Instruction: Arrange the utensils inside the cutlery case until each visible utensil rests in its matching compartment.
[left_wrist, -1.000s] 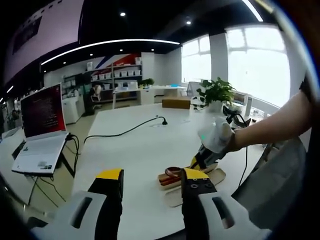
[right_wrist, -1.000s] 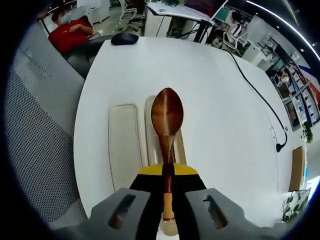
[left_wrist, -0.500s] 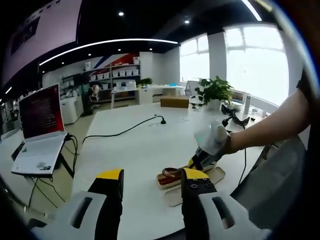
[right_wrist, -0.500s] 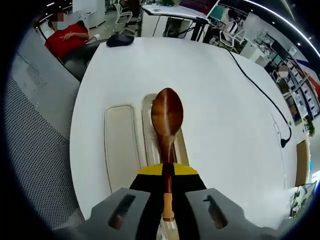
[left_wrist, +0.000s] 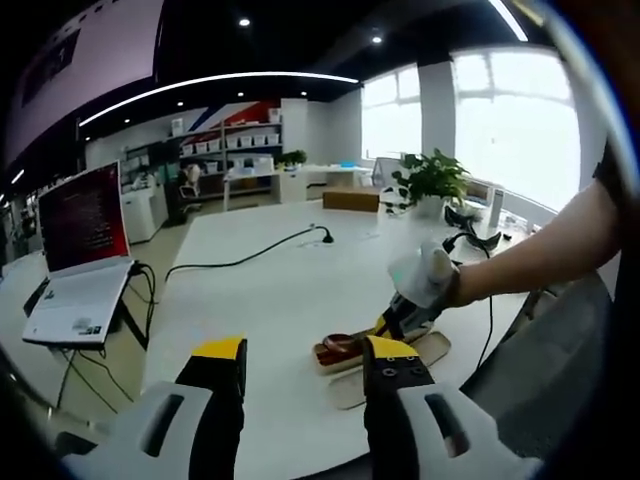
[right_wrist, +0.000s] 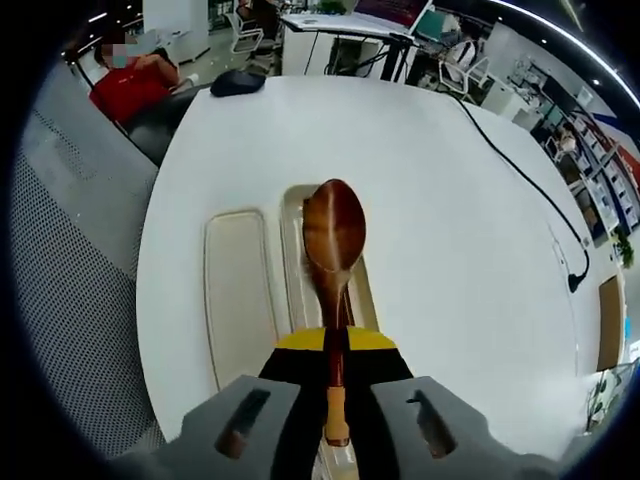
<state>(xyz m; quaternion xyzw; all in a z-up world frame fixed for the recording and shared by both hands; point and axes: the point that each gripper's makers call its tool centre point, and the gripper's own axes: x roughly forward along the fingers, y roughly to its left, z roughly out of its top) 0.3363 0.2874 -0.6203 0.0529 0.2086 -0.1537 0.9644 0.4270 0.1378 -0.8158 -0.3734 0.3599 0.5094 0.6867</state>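
In the left gripper view, the left hand-held gripper (left_wrist: 305, 365) hangs released above the white desk (left_wrist: 270, 300). In the right gripper view, the right hand-held gripper (right_wrist: 335, 352) grasps a wooden spoon (right_wrist: 334, 240) over the cutlery case (right_wrist: 238, 290).

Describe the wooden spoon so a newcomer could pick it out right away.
Start at the big white table, then find the two cream oblong case halves lying side by side near its edge. The wooden spoon hangs over the right-hand half, its handle clamped in the right gripper. It is the one dark, glossy brown thing among pale plastic.
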